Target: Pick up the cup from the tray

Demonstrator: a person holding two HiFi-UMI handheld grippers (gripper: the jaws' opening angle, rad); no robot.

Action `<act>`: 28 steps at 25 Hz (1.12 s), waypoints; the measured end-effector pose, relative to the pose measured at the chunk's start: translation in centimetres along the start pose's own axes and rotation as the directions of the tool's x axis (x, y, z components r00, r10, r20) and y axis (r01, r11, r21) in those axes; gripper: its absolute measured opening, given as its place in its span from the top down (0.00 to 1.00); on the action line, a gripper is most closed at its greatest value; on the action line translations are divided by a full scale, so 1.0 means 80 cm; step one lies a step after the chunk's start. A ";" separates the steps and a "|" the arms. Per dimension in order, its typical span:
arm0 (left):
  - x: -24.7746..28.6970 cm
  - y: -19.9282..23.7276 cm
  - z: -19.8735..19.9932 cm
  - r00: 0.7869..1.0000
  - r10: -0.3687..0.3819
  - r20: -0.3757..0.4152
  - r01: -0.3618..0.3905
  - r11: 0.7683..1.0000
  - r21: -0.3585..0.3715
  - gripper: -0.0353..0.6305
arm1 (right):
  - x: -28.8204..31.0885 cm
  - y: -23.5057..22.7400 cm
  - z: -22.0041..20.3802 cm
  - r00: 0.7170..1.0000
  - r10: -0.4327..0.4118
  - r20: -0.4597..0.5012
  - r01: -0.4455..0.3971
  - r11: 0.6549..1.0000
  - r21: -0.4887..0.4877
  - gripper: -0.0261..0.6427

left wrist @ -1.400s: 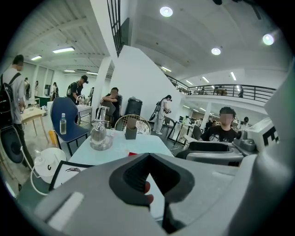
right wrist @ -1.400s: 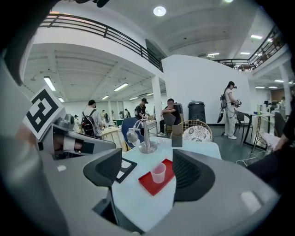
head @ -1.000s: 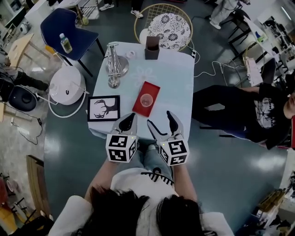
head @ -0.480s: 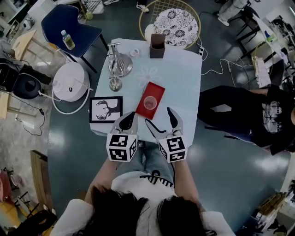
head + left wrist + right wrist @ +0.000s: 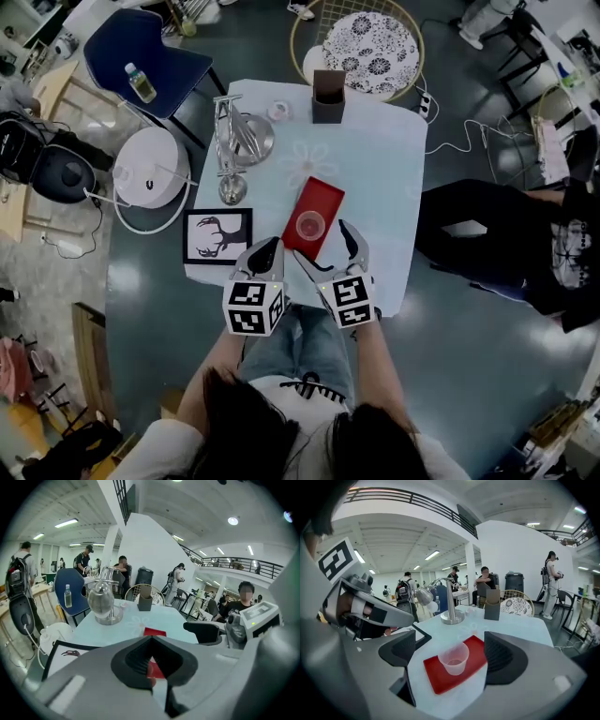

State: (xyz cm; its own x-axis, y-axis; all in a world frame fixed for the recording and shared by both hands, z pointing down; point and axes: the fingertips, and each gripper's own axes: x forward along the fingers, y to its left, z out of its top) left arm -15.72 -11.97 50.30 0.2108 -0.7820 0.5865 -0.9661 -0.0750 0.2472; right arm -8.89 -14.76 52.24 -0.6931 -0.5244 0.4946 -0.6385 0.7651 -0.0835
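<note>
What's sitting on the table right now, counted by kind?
Tray: 1
Cup: 1
Framed picture: 1
Metal stand: 1
Dark box: 1
Small round item: 1
Total: 6
</note>
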 end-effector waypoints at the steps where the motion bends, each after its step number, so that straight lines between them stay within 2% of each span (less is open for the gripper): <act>1: 0.006 0.002 -0.004 1.000 0.000 -0.007 0.000 1.000 0.002 0.95 | 0.008 -0.001 -0.005 1.000 0.004 -0.006 -0.004 1.000 -0.007 0.27; 11: 0.055 0.025 -0.030 0.999 0.008 -0.041 -0.008 1.000 -0.004 0.95 | 0.059 -0.008 -0.057 0.999 0.016 -0.045 -0.016 1.000 0.005 0.25; 15: 0.072 0.033 -0.037 0.999 0.016 -0.049 -0.016 1.000 0.002 0.95 | 0.075 -0.009 -0.072 0.998 0.002 -0.058 -0.004 0.999 -0.039 0.25; 18: 0.082 0.042 -0.041 0.998 0.025 -0.058 -0.024 1.000 0.004 0.95 | 0.086 -0.007 -0.074 0.998 0.008 -0.062 -0.010 1.000 -0.026 0.25; 19: 0.084 0.044 -0.041 0.998 0.027 -0.061 -0.027 1.000 0.002 0.95 | 0.088 -0.008 -0.074 0.998 0.007 -0.064 -0.009 1.000 -0.024 0.26; 21: 0.087 0.047 -0.040 0.998 0.031 -0.058 -0.032 0.999 -0.006 0.95 | 0.093 -0.011 -0.073 0.998 -0.002 -0.066 0.000 1.000 -0.024 0.34; 28: 0.091 0.056 -0.045 0.997 0.031 -0.072 -0.032 0.999 -0.013 0.95 | 0.102 -0.017 -0.075 0.997 -0.041 -0.073 0.041 0.999 -0.001 0.36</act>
State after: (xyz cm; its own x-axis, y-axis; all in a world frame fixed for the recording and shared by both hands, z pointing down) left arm -17.96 -15.73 58.45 0.1906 -0.7377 0.6476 -0.9703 -0.0414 0.2385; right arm -11.66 -17.87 61.62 -0.6404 -0.5266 0.5591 -0.6659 0.7434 -0.0626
